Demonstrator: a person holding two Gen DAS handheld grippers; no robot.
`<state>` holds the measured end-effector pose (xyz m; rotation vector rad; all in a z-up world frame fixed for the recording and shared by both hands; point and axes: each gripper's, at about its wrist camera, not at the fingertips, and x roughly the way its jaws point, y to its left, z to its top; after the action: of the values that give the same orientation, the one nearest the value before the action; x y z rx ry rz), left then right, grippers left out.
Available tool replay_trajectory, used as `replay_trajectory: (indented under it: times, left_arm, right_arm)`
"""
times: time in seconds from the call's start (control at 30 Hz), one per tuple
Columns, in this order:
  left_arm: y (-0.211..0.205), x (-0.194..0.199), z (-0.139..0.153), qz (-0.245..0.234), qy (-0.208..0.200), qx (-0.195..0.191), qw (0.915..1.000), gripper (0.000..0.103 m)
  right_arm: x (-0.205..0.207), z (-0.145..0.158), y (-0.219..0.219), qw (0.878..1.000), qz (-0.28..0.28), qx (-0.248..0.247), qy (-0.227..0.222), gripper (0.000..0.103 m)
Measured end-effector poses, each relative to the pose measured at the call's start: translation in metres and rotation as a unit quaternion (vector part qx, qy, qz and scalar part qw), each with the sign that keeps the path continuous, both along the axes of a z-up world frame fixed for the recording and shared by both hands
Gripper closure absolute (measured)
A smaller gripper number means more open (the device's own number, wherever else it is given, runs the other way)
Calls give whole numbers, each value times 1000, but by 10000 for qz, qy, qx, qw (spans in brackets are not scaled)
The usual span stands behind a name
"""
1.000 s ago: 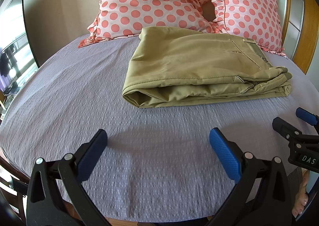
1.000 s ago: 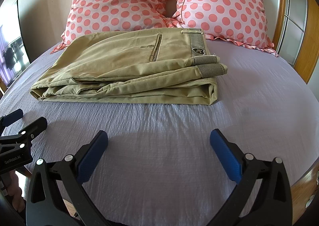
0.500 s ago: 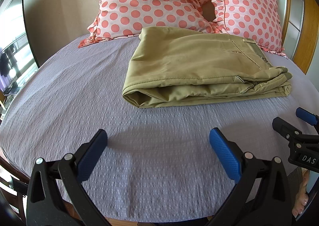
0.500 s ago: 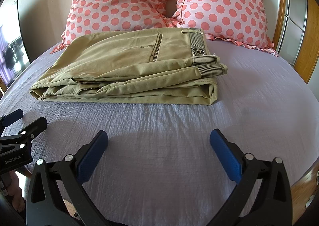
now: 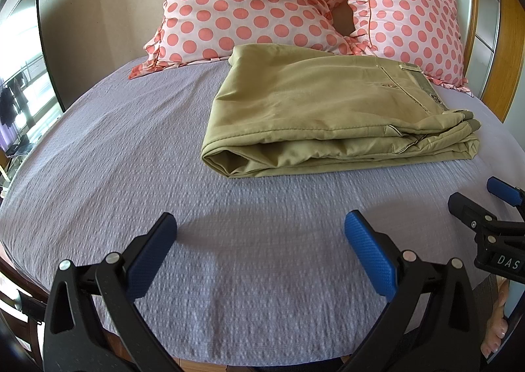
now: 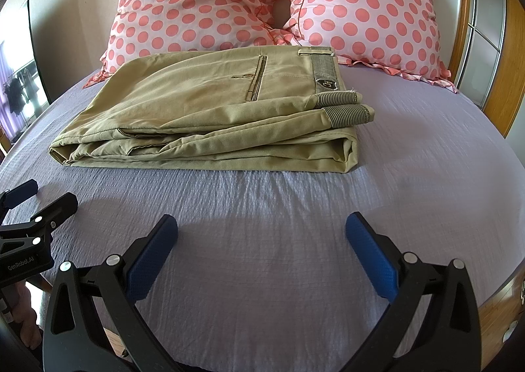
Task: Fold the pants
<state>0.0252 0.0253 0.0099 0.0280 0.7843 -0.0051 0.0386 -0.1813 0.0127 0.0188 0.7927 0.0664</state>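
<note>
The left tongs [image 5: 259, 234] hang over the near part of the bed [image 5: 98, 148], their blue pads spread wide apart and holding nothing. From them the pants [image 5: 315, 109] lie ahead and off to the right, well apart from the pads, with bare lilac sheet between. The nearest part on this side is the rolled fold at the bundle's left end, which gapes a little (a loose mouth of cloth rather than a crisp crease).

The pants themselves sit in the middle of the bed toward the headboard end, already folded into a flat khaki stack of several layers. Their long axis runs across the bed, left to right, roughly parallel to the near edge. Their far edge lies just in front of the two polka-dot pillows [image 6: 203, 1], and I cannot tell whether it touches them.

The right tongs [image 6: 262, 234] also stand apart and empty, over the near edge of the bed. From them the pants [image 6: 210, 109] lie straight ahead and a little to the left, the striped waistband and cuffs stacked at the bundle's right end.

Judging from this, the folding looks finished or nearly so. Any further fold would bring one end over the other, each tongs serving its own end; neither is clearly nearer.
</note>
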Motion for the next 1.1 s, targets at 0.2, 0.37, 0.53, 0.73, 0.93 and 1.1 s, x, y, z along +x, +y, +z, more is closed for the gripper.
replay_trajectory:
  times: [0.2, 0.37, 0.53, 0.73, 0.93, 1.1]
  left_arm:
    - [0, 0, 0, 1, 8, 0, 10000, 2]
    - [0, 1, 0, -2, 16, 1, 10000, 2]
    - [0, 0, 0, -3, 10, 4, 10000, 2]
    - [0, 1, 0, -2, 12, 2, 10000, 2]
    - [0, 1, 0, -3, 35, 6, 10000, 2]
    - [0, 6, 2, -21, 226, -1, 9997, 2]
  right_arm:
    - [0, 0, 0, 10000, -3, 0, 2, 1]
    - [0, 0, 0, 10000, -3, -1, 3, 1]
    - [0, 0, 1, 10000, -4, -1, 3, 1]
    - [0, 0, 1, 10000, -6, -2, 4, 1]
    - [0, 0, 0, 10000, -9, -1, 2, 1]
    - [0, 0, 1, 10000, -8, -2, 4, 1]
